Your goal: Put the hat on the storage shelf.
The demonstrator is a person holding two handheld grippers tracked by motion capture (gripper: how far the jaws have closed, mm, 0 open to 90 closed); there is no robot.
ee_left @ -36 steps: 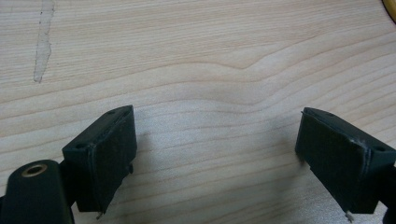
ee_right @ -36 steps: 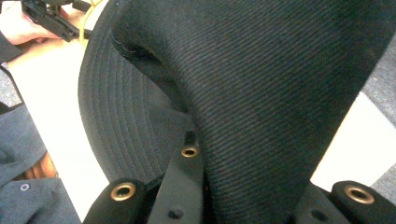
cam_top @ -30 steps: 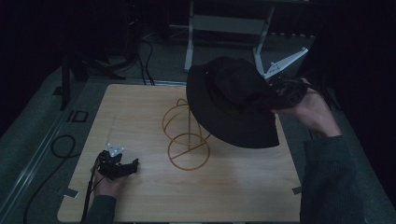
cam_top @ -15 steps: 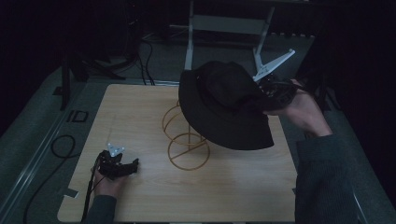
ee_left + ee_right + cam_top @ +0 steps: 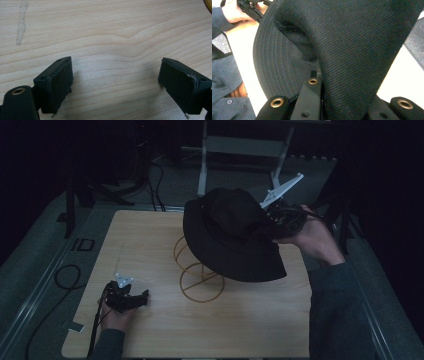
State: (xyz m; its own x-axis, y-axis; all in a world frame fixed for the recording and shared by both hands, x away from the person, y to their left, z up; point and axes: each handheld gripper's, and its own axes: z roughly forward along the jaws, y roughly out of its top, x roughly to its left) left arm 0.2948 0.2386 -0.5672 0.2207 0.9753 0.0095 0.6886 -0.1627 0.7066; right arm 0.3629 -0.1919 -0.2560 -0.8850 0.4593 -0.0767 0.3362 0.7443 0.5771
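Black fabric is pinched between the jaws of the right gripper [image 5: 272, 222], which is held in the right hand [image 5: 312, 237] above the far right part of the table [image 5: 250, 330]. In the right gripper view, the jaws are pressed onto a fold of the black hat [image 5: 352, 42], with the stitched brim curving away to the left. In the high view, the hat [image 5: 230, 235] is held in the air, tilted, over a yellow wire stand [image 5: 197, 275] placed near the middle of the table. The upper part of the stand is hidden behind the hat; its round base ring is seen on the wood.

The left gripper [image 5: 131, 301] is held low at the near left part of the table by the left hand [image 5: 117, 317], well apart from the stand. In the left gripper view, its jaws are spread wide, with bare wood grain between them and nothing gripped.
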